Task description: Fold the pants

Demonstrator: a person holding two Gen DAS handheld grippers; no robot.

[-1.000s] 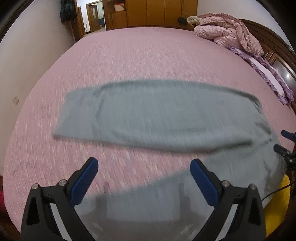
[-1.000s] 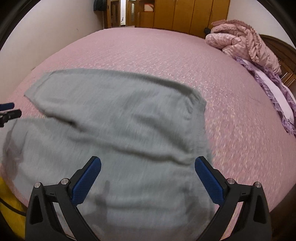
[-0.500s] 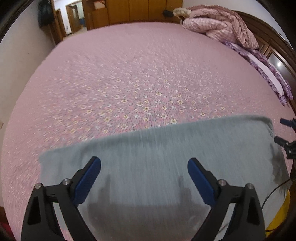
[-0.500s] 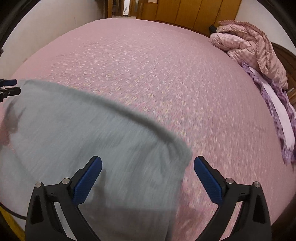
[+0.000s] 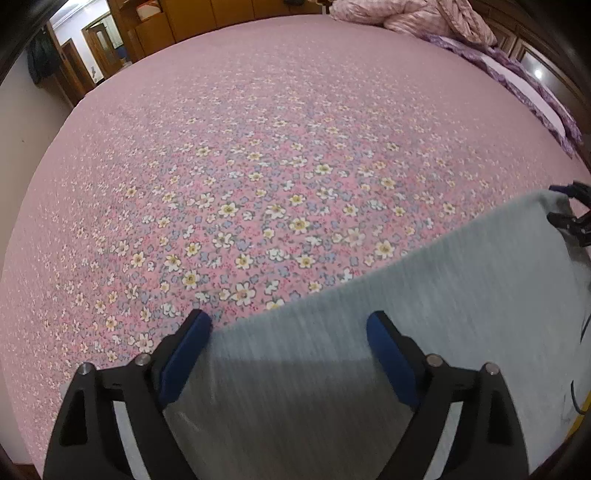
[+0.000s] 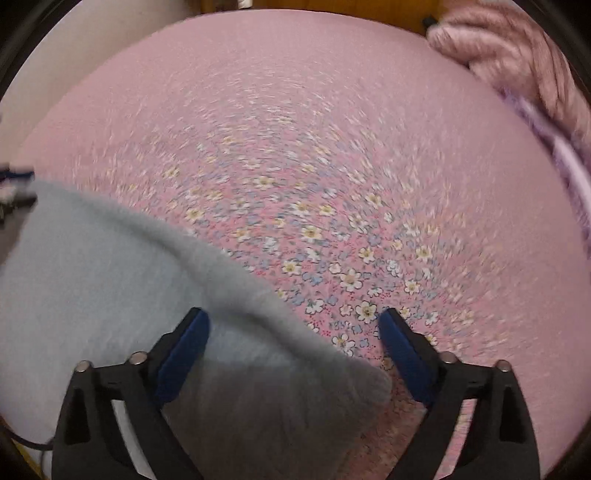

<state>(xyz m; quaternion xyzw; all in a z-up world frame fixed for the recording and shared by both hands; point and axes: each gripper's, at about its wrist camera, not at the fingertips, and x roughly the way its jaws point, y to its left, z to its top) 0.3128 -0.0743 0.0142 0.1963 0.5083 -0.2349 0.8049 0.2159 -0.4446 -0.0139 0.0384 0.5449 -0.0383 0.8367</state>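
Observation:
Grey ribbed pants [image 5: 424,314] lie flat on a pink flowered bedspread [image 5: 258,166]. My left gripper [image 5: 289,319] hovers over their far edge near the left corner. Its jaws are closing but still wide; the cloth lies under them and the pads do not press on it. In the right wrist view the pants [image 6: 92,277] fill the lower left. My right gripper [image 6: 293,314] stands open over their right corner, one finger above cloth, the other above bedspread. Each gripper shows at the edge of the other's view: the right gripper [image 5: 569,218], the left gripper [image 6: 14,184].
A pink quilt [image 6: 517,55] is bunched at the far right of the bed, with a purple frilled pillow edge [image 5: 535,99] beside it. Wooden wardrobes [image 5: 221,14] and a doorway [image 5: 99,48] stand beyond the bed. A black cable [image 5: 576,398] hangs at the lower right.
Both grippers have moved forward over the pants to their far edge and sunk closer to the bed. The pants now fill only the lower part of each view. The left jaws have narrowed slightly.

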